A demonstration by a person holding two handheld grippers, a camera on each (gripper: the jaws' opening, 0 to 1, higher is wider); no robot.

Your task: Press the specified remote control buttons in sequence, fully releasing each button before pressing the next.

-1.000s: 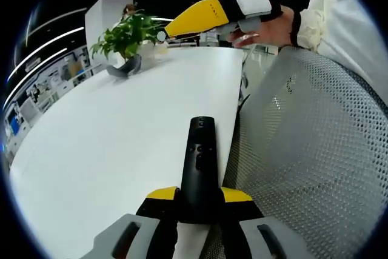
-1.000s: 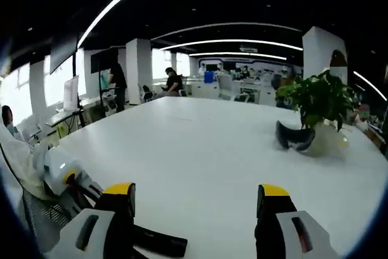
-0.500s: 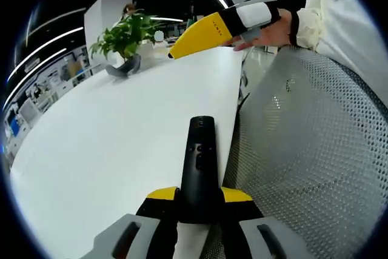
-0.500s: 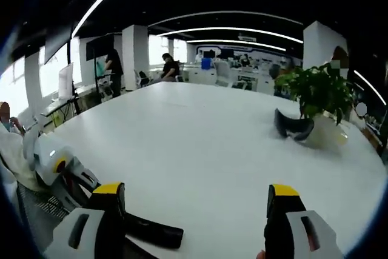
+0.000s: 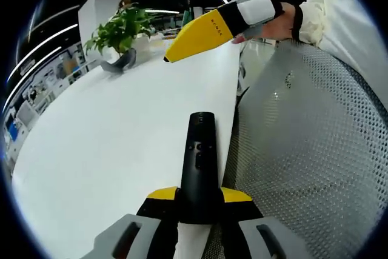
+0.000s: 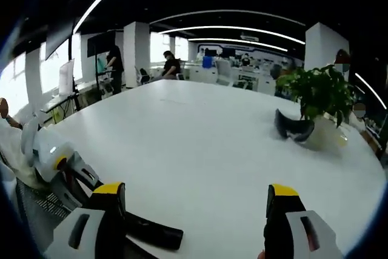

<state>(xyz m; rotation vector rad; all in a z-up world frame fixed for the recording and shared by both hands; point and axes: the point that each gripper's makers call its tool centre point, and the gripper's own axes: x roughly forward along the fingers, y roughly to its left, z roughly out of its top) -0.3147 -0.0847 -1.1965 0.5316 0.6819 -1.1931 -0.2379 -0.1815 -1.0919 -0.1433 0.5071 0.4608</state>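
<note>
We wore a cream-white sleeve [image 5: 357, 22] at two o'clock in the left gripper view. Our left gripper [image 5: 199, 197] had yellow tips on black jaws with grey housings. Our right gripper [image 6: 194, 195] matched, its tapered yellow jaw carrying small dark lettering.

black remote [image 5: 199, 168], white table [image 5: 115, 131] (yellow-tipped jaws)

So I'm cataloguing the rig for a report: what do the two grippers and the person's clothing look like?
Each gripper has grey jaw bodies with dark slots and yellow tips, as on the left gripper and the right gripper. Seen from the left gripper view, the right gripper has a long yellow tapered jaw with small dark lettering and a white and grey housing. The person's sleeve is white, with a black strap at the wrist.
</note>
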